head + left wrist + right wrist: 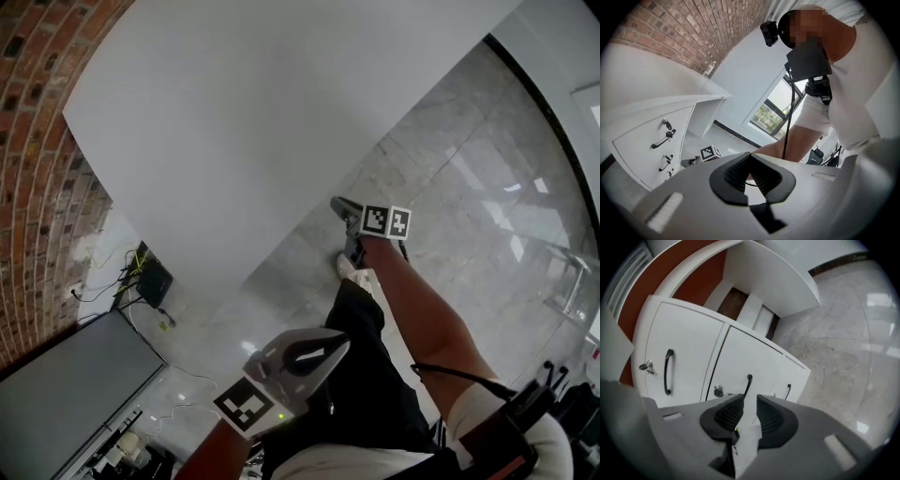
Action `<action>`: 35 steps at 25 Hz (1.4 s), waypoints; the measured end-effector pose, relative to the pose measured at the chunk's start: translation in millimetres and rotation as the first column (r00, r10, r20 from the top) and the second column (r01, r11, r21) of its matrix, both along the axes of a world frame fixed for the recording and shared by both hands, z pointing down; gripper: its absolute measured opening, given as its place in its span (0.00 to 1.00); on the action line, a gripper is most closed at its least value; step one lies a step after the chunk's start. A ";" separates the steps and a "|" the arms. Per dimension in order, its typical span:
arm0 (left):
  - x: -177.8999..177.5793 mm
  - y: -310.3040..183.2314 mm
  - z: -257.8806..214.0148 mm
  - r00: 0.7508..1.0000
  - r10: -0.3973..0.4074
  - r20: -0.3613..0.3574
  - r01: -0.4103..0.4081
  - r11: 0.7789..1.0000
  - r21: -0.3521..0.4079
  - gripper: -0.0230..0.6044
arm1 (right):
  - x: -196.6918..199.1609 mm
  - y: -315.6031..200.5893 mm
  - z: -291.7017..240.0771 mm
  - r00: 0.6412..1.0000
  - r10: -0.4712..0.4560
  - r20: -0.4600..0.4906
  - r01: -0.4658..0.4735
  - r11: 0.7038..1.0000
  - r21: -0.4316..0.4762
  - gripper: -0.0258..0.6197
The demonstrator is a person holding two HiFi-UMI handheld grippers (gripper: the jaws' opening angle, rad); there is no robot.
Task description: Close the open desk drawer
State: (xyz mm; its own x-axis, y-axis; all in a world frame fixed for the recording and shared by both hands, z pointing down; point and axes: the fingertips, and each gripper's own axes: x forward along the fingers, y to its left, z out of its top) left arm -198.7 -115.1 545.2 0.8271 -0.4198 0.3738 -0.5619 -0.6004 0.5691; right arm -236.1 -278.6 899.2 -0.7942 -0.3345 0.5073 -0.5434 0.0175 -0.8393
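Observation:
A white desk (253, 122) fills the head view from above. Its drawer unit (740, 366) shows in the right gripper view as three white fronts with black handles and key locks; I cannot tell which front stands out. My right gripper (749, 404) is narrowly open with nothing in it, and its jaws point at the middle handle (748, 383), close to it. In the head view that right gripper (352, 234) is low by the desk's edge. My left gripper (339, 343) is shut on nothing and held back near my body. The same drawers (651, 145) lie at the left of its view.
A brick wall (37, 141) runs along the left. Below it are a dark flat panel (75, 394), a black box (155, 277) and loose cables. Grey marble floor (469, 206) stretches to the right, with a metal frame (572, 281) at its edge. An office chair (818, 157) stands behind me.

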 end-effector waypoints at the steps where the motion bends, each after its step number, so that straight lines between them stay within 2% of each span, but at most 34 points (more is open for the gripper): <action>1: 2.0 3.4 -9.7 1.000 0.001 -0.003 -0.001 1.000 0.007 0.04 | 6.5 7.7 -9.3 0.998 -0.041 -0.042 0.042 0.999 0.025 0.17; 5: 10.1 23.4 -56.5 1.000 -0.003 -0.024 0.004 1.000 0.031 0.04 | 27.2 47.2 -55.7 0.976 -0.161 -0.149 0.174 0.982 0.076 0.15; 10: 7.7 47.2 -104.8 0.999 -0.044 -0.024 0.046 0.996 0.071 0.04 | 36.6 84.0 -123.1 0.968 -0.197 -0.153 0.209 0.976 0.064 0.06; 13: 12.2 65.1 -129.5 0.999 -0.036 -0.013 0.037 0.996 0.082 0.04 | 48.4 108.5 -158.8 0.947 -0.257 -0.194 0.278 0.956 0.090 0.04; 16: 12.7 83.6 -151.1 0.999 -0.032 0.000 0.032 0.995 0.098 0.04 | 57.7 131.2 -193.2 0.912 -0.318 -0.260 0.366 0.916 0.162 0.04; 20: 10.5 102.8 -173.0 0.999 -0.039 0.028 0.035 0.993 0.111 0.04 | 56.6 167.3 -245.9 0.870 -0.399 -0.290 0.463 0.863 0.201 0.04; 23: 10.8 115.0 -190.0 0.998 -0.044 0.041 0.038 0.990 0.136 0.04 | 53.1 196.1 -279.4 0.832 -0.457 -0.315 0.535 0.811 0.237 0.04; 30: 2.0 143.8 -236.5 0.996 -0.082 0.024 0.077 0.983 0.165 0.04 | 39.0 238.8 -376.8 0.783 -0.513 -0.353 0.618 0.704 0.349 0.04; 35: -5.4 153.0 -274.9 0.993 -0.100 0.063 0.082 0.968 0.238 0.04 | 36.8 255.4 -449.5 0.731 -0.535 -0.424 0.682 0.594 0.427 0.04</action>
State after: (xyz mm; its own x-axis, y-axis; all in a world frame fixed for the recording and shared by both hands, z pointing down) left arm -204.2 37.8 270.3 0.7551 -0.5754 0.3141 -0.6555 -0.6566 0.3731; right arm -199.3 -23.2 449.7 -0.7968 -0.0787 0.5991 -0.4051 0.8052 -0.4330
